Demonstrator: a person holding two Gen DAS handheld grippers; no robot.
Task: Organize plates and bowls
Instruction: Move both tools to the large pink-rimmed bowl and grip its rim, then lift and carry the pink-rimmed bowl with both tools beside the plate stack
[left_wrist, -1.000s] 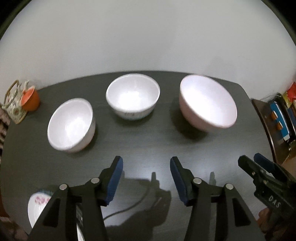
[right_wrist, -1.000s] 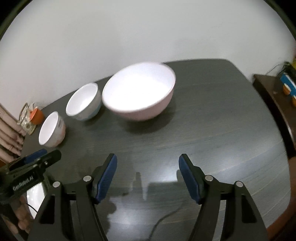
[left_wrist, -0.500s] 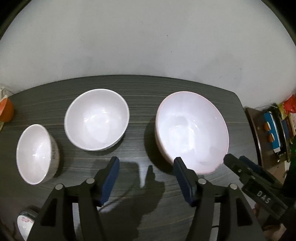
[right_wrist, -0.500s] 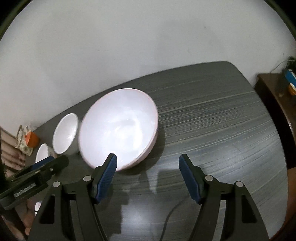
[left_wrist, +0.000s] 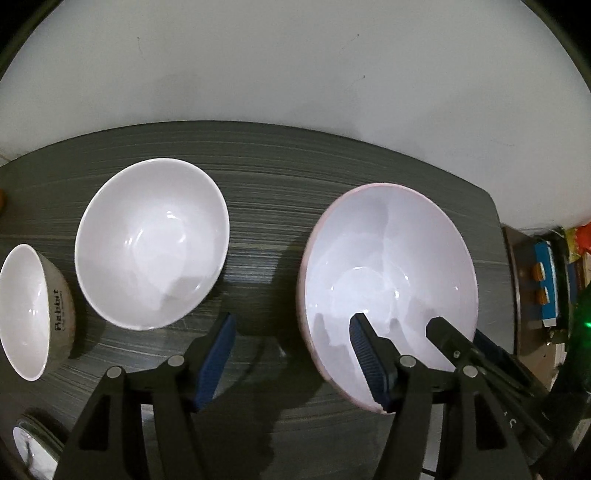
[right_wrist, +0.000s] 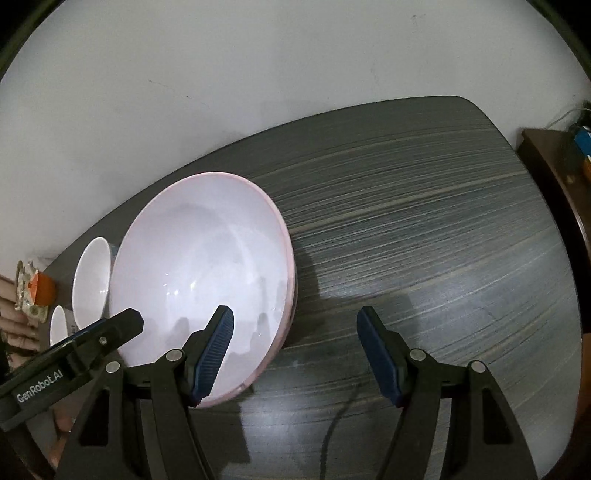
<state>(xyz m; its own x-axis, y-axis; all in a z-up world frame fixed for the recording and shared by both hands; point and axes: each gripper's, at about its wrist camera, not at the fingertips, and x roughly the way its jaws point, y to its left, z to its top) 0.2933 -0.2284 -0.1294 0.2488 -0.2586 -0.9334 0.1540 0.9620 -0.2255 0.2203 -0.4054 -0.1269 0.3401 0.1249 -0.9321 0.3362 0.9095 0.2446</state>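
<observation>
1. Both grippers have come closer to the bowls and lower than a second ago; the big pink bowl (left_wrist: 388, 280) now fills much more of each view.
2. The left gripper (left_wrist: 291, 358) has its tongs apart with nothing held. Its right finger sits over the near rim of the big pink bowl; its left finger is over the bare dark table (left_wrist: 332, 177).
3. The right gripper (right_wrist: 295, 350) also has its tongs apart and empty. Its left finger is over the same bowl's near rim; its right finger is over bare table.
4. The two grippers are side by side, each one's arm showing in the other's view.
5. Left of the big bowl stands a middle white bowl (left_wrist: 151, 243), a little apart from it.
6. Further left is a small bowl (left_wrist: 26, 310) with "Rabbit" on its side.
7. A plate (left_wrist: 29, 443) peeks in at the table's near left corner.
8. An orange cup (right_wrist: 42, 290) sits at the far left edge.
9. A brown shelf (left_wrist: 532, 288) with coloured things stands beside the table on the right.
</observation>
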